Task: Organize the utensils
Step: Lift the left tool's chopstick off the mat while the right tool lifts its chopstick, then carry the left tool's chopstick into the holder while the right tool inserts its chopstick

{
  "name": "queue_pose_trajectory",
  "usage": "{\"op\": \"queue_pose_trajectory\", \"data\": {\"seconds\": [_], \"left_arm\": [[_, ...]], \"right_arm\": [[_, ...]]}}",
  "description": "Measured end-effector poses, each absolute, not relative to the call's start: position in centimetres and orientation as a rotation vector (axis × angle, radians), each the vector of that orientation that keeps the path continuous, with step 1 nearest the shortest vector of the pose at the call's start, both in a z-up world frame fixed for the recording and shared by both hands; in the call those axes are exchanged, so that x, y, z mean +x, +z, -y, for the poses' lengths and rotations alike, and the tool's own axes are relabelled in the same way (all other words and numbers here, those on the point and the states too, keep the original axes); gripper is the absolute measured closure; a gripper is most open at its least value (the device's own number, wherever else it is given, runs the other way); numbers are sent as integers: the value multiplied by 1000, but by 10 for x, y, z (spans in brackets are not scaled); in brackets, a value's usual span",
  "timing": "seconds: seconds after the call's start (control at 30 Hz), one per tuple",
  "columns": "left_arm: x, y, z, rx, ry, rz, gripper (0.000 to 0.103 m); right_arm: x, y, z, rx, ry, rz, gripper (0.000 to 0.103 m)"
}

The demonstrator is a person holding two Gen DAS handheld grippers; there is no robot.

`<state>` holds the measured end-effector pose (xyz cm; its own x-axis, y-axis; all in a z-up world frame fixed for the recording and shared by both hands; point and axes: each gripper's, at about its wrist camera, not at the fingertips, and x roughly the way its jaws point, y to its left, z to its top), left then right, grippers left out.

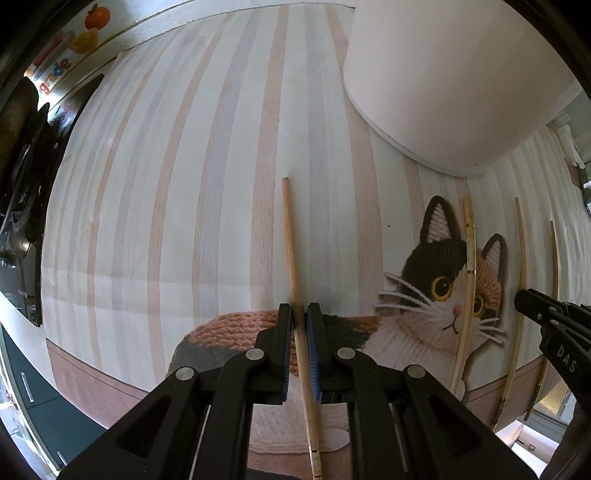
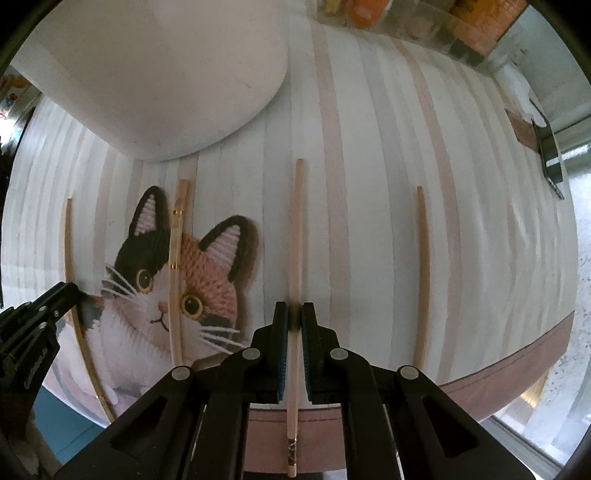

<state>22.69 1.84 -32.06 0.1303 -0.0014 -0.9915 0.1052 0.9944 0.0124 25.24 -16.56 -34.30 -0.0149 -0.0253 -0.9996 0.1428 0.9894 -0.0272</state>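
Currently each of my grippers has its jaws closed narrow on 1 chopstick. My left gripper [image 1: 299, 314] clamps the left chopstick [image 1: 291, 243]; my right gripper [image 2: 294, 314] clamps the middle chopstick [image 2: 296, 236]. Both sticks lie along the placemat [image 1: 166, 184], apparently not yet lifted. 2 others lie untouched: a gold-banded chopstick [image 2: 176, 258] across the printed cat [image 2: 207, 280] and a plain chopstick [image 2: 424, 273] further right. I judge the sorting barely begun, with nothing gathered. A white dish [image 2: 155, 66] stands at the mat's far edge. Beyond it, packaged goods [image 2: 369, 11] sit indistinct.
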Motion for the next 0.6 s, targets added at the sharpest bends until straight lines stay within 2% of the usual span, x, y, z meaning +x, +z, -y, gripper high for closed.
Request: {"op": "queue_pose_trajectory", "data": {"seconds": [0.3, 0.6], "left_arm": [[219, -311, -16, 109, -72, -1381, 99], [220, -248, -20, 80, -48, -1204, 99]], "right_arm": [[245, -338, 167, 122, -152, -1552, 96], [223, -289, 192, 200, -165, -1405, 96]]}}
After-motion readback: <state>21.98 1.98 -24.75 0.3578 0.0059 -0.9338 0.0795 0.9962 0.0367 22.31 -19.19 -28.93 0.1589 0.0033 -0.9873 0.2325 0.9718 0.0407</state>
